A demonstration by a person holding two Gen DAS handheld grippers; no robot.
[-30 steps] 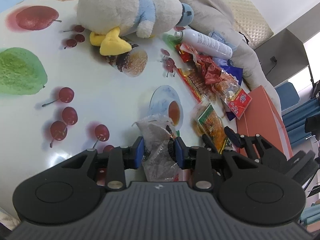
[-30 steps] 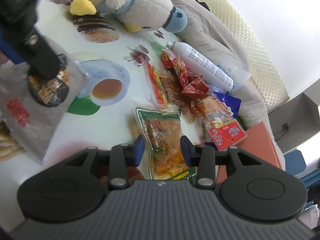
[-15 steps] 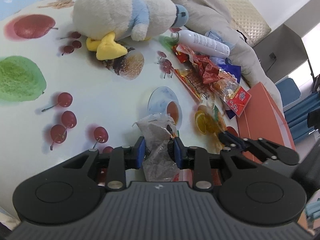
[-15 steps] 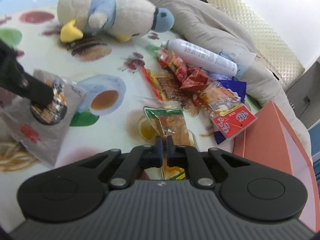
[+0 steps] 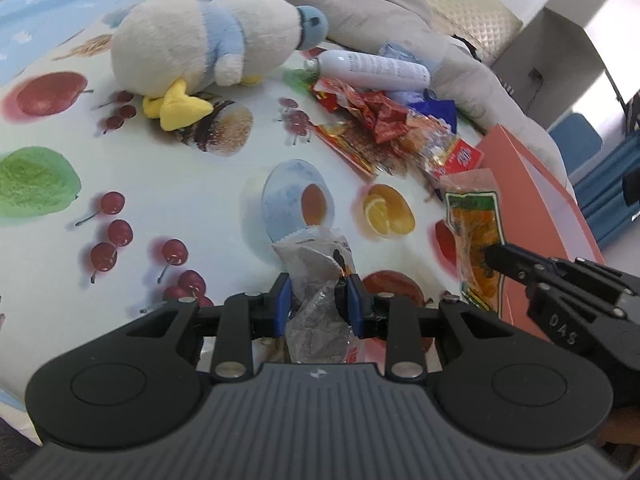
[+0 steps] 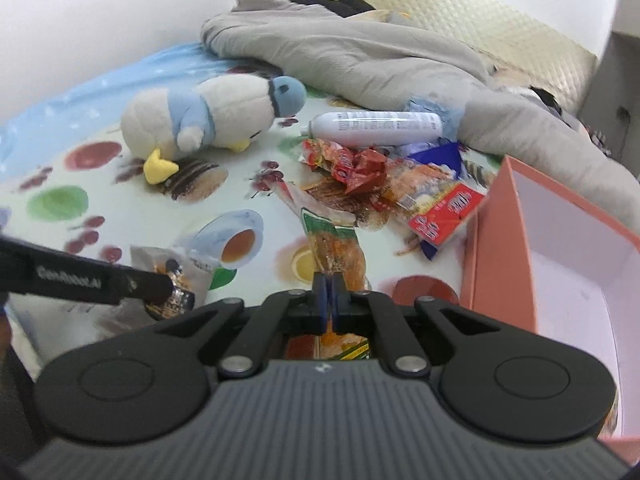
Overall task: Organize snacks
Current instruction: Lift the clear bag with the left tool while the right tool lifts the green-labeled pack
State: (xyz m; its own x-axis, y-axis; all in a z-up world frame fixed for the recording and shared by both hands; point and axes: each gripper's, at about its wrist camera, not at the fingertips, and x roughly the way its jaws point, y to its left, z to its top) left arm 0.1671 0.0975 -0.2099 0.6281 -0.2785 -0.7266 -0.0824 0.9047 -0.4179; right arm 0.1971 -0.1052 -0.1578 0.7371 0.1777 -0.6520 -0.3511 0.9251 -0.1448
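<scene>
My left gripper (image 5: 319,300) is shut on a crumpled grey snack packet (image 5: 316,280) and holds it above the fruit-print tablecloth; the packet also shows in the right wrist view (image 6: 176,276). My right gripper (image 6: 329,294) is shut on a green-and-orange snack packet (image 6: 336,244), lifted off the cloth; it also shows in the left wrist view (image 5: 476,232). A pile of red and orange snack packets (image 6: 384,188) lies beyond it. An open salmon-pink box (image 6: 560,240) with a pale inside stands at the right.
A white and blue plush duck (image 5: 208,48) lies at the back left. A white spray bottle (image 5: 376,66) lies behind the snack pile. A grey garment (image 6: 360,52) is heaped along the back. Blue furniture (image 5: 600,184) stands past the table's right edge.
My right gripper closed on the green-and-orange packet and lifted it off the cloth toward the pink box. My left gripper kept its hold on the grey packet.
</scene>
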